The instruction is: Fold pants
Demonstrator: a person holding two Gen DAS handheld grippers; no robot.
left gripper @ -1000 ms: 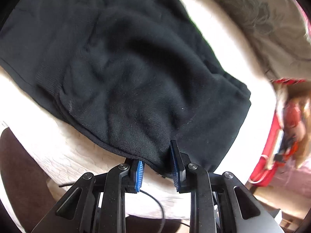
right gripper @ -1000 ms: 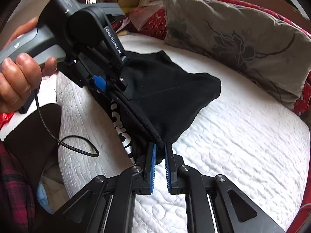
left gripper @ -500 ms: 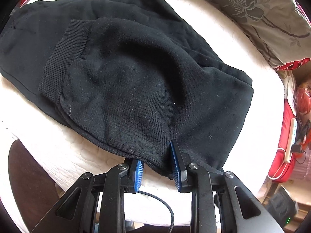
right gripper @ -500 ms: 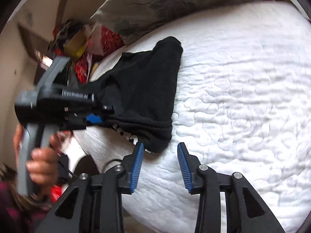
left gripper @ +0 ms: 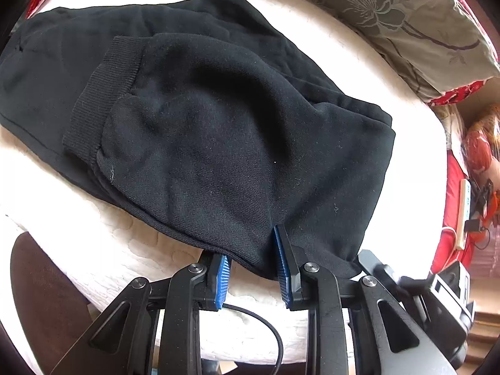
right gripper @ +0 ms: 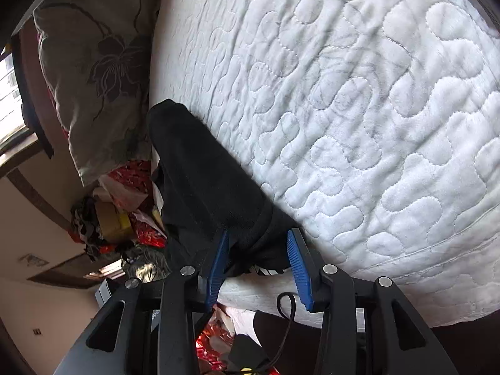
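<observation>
The black pants (left gripper: 218, 131) lie folded in a thick bundle on the white quilted bed (left gripper: 103, 243), a ribbed cuff (left gripper: 100, 93) on top at the left. My left gripper (left gripper: 251, 265) is open, its blue pads on either side of the bundle's near edge. My right gripper (right gripper: 257, 262) is open too, its pads straddling the near corner of the pants (right gripper: 206, 181) at the bed's edge. The right gripper's body (left gripper: 437, 297) shows at the lower right of the left wrist view.
A grey flowered pillow (left gripper: 390, 22) lies along the far side of the bed, also in the right wrist view (right gripper: 93, 62). Red bedding and clutter (left gripper: 468, 187) lie beyond the bed's right end. The quilted mattress (right gripper: 359, 125) spreads right of the pants. A black cable (left gripper: 268, 337) hangs below my left gripper.
My right gripper let go of the pants, opened, and swung around to the bundle's near corner. My left gripper stayed open at the near edge; the bundle settled flatter.
</observation>
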